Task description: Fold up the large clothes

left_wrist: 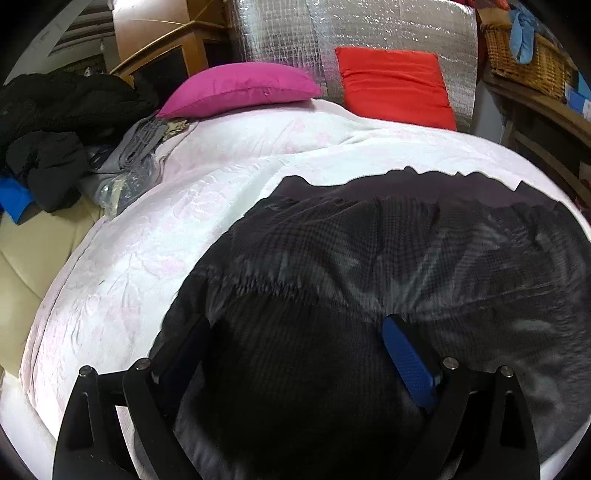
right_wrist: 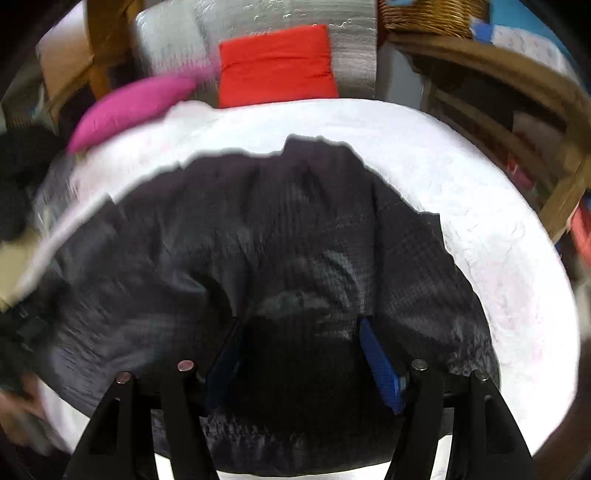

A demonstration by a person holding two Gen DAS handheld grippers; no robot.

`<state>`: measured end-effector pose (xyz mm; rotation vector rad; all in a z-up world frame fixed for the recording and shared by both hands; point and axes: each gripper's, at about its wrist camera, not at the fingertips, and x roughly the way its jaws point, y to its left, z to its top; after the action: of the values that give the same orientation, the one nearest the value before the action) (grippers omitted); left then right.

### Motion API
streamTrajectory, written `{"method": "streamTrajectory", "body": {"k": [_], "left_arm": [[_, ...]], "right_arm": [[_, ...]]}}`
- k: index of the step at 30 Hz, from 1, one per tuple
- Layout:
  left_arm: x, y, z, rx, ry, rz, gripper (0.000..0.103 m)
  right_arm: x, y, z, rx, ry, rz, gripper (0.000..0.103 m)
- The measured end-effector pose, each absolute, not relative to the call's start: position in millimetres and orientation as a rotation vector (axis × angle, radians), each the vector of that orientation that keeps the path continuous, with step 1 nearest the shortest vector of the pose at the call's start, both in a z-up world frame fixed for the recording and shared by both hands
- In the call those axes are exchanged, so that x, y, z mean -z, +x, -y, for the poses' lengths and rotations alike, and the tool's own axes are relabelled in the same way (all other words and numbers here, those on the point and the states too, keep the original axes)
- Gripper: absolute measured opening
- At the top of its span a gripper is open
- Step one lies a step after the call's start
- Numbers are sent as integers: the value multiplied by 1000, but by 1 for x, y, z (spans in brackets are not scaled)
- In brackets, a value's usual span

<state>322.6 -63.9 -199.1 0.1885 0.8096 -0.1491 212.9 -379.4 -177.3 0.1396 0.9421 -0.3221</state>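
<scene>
Garment [left_wrist: 332, 258] dark, checked, rumpled

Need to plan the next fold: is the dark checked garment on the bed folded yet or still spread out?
Spread out, rumpled. The dark checked garment lies across the white bedspread, its uneven far edge exposed, no tidy fold visible.

I am seeing a dark garment [left_wrist: 369, 266] of thin checked cloth, giving off a faint sheen along its creases; under it the white bedspread [left_wrist: 147, 258] is looking soft, matt and lightly embossed; the left gripper [left_wrist: 295, 354] is showing matt black plastic arms, small shiny metal pins and a ribbed blue pad [left_wrist: 408, 362]; at the top of the frame a silver foil sheet [left_wrist: 369, 29] is glinting; the basket [left_wrist: 524, 62] at upper right is looking like rough woven wicker.
</scene>
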Motion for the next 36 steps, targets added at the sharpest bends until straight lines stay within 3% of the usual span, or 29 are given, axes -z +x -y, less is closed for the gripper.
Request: {"method": "streamTrajectory", "body": {"k": [6,14,19,36], "left_arm": [[151,252,49,124,211,-699,94],[65,147,40,48,260,-511,102],[25,110,22,61,217,-504,103],[-38,33,0,97,146,-417,103]], "right_arm": [[122,171,347,287,110,-783,69],[58,104,303,274,178,-713,69],[22,49,278,298,194,-687,72],[-20,-13,242,305,192,-641,74]]}}
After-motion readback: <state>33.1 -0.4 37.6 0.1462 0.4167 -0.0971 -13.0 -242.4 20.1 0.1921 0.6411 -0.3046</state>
